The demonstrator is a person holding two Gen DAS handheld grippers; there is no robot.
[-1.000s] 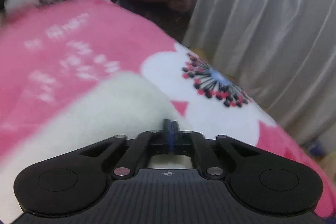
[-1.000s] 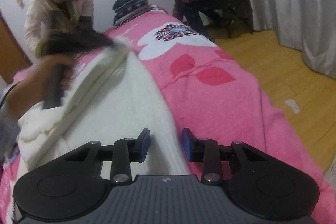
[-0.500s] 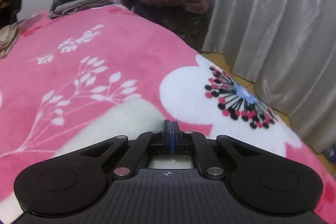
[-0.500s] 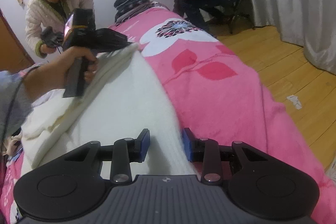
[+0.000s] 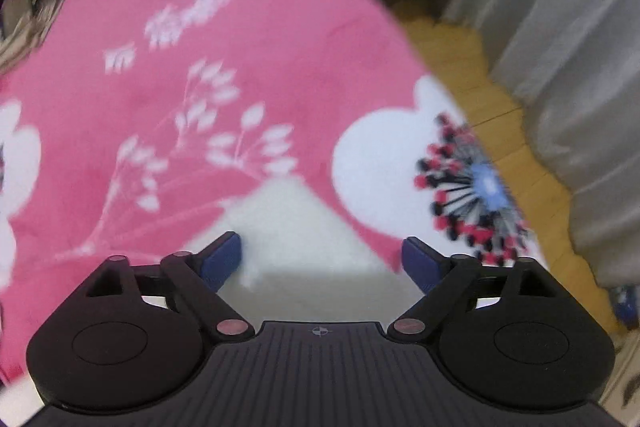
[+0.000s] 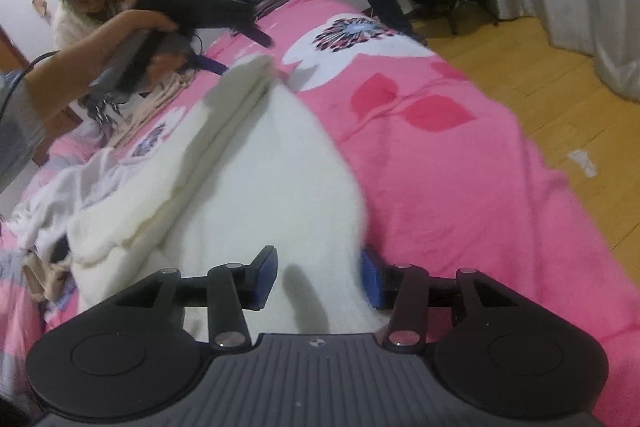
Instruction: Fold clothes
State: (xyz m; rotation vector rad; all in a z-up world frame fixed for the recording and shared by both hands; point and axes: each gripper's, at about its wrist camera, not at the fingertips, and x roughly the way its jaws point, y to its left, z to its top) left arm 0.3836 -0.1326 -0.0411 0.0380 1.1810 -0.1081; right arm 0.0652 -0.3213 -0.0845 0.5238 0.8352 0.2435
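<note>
Scene: fluffy white knit garment lying folded on pink floral blanket over bed | Left gripper: jaws opening, garment corner loose beneath | Right gripper: jaws opening around near hem | Advice: release cleanly, lift straight, then smooth the fold.

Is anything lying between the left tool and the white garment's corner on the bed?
Nothing visible. The left tool, its jaws opening, hangs just above the white garment corner, with only the pink floral blanket around it. The view is motion-blurred.
</note>
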